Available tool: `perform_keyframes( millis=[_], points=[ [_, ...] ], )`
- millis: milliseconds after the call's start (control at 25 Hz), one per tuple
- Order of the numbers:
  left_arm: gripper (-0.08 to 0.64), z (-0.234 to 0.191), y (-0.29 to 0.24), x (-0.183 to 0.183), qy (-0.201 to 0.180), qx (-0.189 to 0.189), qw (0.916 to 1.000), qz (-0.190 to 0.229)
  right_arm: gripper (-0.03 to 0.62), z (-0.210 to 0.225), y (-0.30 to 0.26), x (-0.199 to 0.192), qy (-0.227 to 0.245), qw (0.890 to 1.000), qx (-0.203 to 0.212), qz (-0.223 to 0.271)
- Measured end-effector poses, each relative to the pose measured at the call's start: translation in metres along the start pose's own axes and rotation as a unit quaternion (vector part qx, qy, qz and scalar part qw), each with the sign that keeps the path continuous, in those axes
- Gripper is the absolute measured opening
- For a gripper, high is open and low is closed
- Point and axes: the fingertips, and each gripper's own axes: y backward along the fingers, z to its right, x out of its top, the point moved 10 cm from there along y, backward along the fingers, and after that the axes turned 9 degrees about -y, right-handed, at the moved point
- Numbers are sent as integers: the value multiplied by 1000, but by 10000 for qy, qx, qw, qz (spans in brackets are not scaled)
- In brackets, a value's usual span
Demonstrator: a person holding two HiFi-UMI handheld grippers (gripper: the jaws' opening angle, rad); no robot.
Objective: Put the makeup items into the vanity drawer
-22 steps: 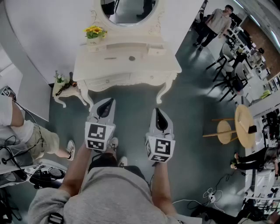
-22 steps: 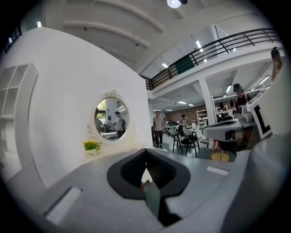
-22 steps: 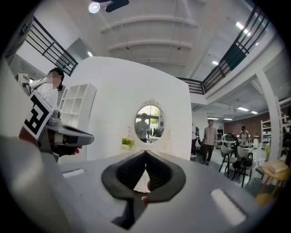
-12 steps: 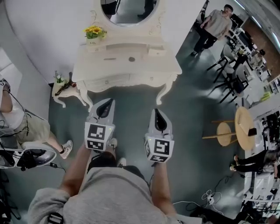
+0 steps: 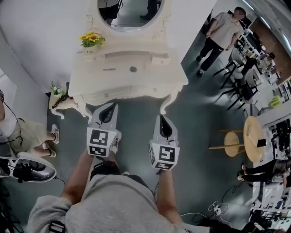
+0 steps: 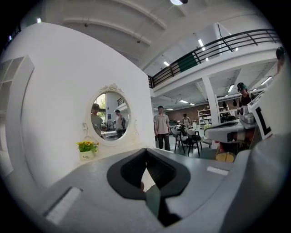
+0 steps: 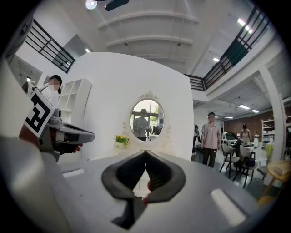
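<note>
The white vanity (image 5: 150,77) with an oval mirror (image 5: 129,13) stands against the wall ahead of me. On its top lie a small dark round item (image 5: 132,69) and a thin stick-like item (image 5: 109,69). A pot of yellow flowers (image 5: 92,40) sits at its back left. The drawer fronts (image 5: 119,93) look closed. My left gripper (image 5: 111,106) and right gripper (image 5: 162,118) are held side by side over the floor, just short of the vanity's front edge. Both are shut and hold nothing. In the gripper views the left gripper (image 6: 146,150) and right gripper (image 7: 145,151) point level at the mirror.
A small white side table (image 5: 61,100) with a plant stands left of the vanity. One person sits at the far left (image 5: 22,132). Another person (image 5: 217,34) stands at the upper right near chairs. A round wooden table (image 5: 253,136) and stool (image 5: 234,144) are on the right.
I have stepped closer, so the vanity now sits nearer the grippers' tips. The person at the left has shifted further left, and the standing person at the upper right has walked a little.
</note>
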Motion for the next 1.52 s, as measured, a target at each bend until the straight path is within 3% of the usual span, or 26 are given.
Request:
perform_keyframes(
  millis=[480, 800, 1120, 1520],
  points=[
    [11, -87, -179, 10, -41, -640, 9979, 6, 3, 24, -168, 19, -118, 9984, -509, -219],
    [11, -128, -271, 2, -27, -1009, 9949, -65, 3, 34, -266, 19, -158, 9966, -690, -423],
    [11, -149, -337, -20, 101, -1178, 9926, -281, 3, 51, -341, 1, -202, 9942, -689, -801],
    [11, -157, -399, -57, 306, -1093, 9905, -783, 3, 81, -421, -36, -319, 9897, -409, -1337]
  ],
)
